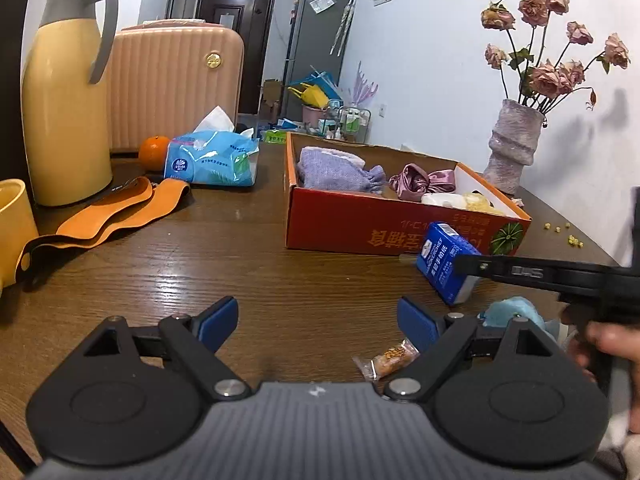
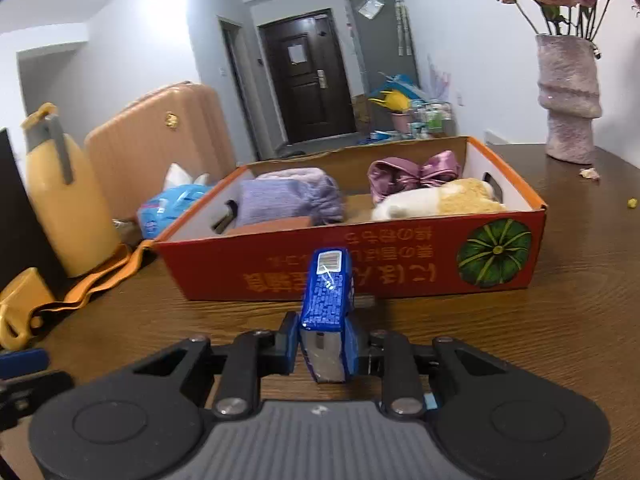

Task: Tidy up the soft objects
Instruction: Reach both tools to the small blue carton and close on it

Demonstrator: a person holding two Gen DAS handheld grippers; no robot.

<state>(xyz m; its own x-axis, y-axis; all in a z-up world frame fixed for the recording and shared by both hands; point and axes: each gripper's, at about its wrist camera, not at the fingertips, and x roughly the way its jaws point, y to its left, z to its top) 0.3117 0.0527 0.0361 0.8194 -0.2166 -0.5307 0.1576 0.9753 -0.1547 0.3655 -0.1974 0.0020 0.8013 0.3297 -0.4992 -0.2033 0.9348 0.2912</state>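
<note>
A red cardboard box stands on the wooden table. It holds a purple knit cloth, a pink satin bow and a white-and-yellow plush. My right gripper is shut on a blue pocket tissue pack, just in front of the box's near wall. In the left wrist view its black finger reaches in from the right. My left gripper hangs open above bare table with nothing between its pads. A light blue soft thing lies behind its right finger.
A wrapped snack lies by the left gripper. To the left are a yellow thermos jug, a yellow mug, an orange strap, an orange, a blue tissue pack and a pink suitcase. A vase of dried roses stands at the right.
</note>
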